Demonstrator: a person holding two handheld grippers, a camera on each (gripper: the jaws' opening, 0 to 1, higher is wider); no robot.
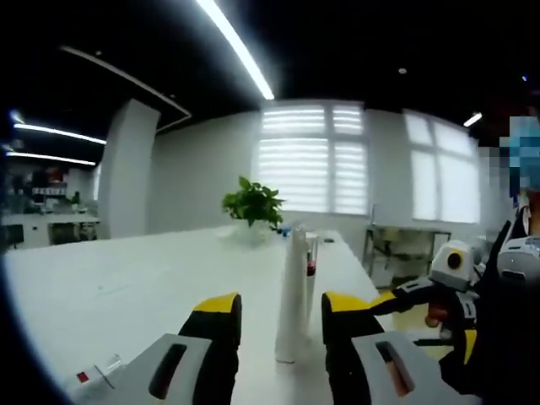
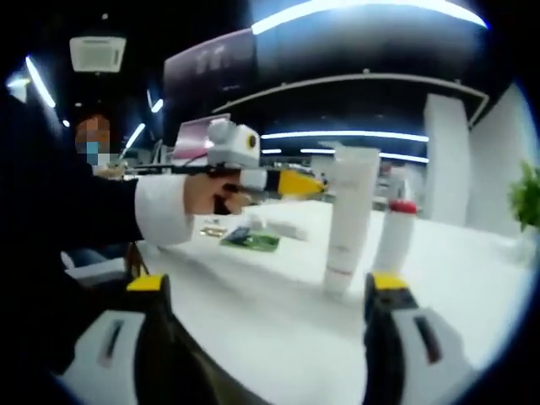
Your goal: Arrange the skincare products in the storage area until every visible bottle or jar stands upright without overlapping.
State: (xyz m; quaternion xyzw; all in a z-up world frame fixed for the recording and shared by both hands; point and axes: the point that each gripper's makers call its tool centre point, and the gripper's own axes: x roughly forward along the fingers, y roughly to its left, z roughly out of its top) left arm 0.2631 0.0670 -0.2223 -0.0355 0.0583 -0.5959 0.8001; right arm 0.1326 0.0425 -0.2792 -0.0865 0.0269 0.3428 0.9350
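Left gripper view: left hand-held gripper (image 1: 281, 325) wide open, holding nothing; tall white tube (image 1: 294, 295) standing upright on the white desk (image 1: 126, 287) directly ahead, in the gap between the yellow-tipped jaws, long axis vertical; no contact visible; a red-capped bottle (image 1: 311, 268) just behind the tube, partly hidden; potted plant (image 1: 251, 204) farther back; right hand-held gripper entering at the right edge, state hard to tell here.

Right gripper view: right hand-held gripper (image 2: 268, 302) open and empty; same tube (image 2: 346, 218) upright, ahead and right of centre; bottle (image 2: 395, 236) just beside it, apart; left hand-held gripper nearer the tube, probably the one to close.
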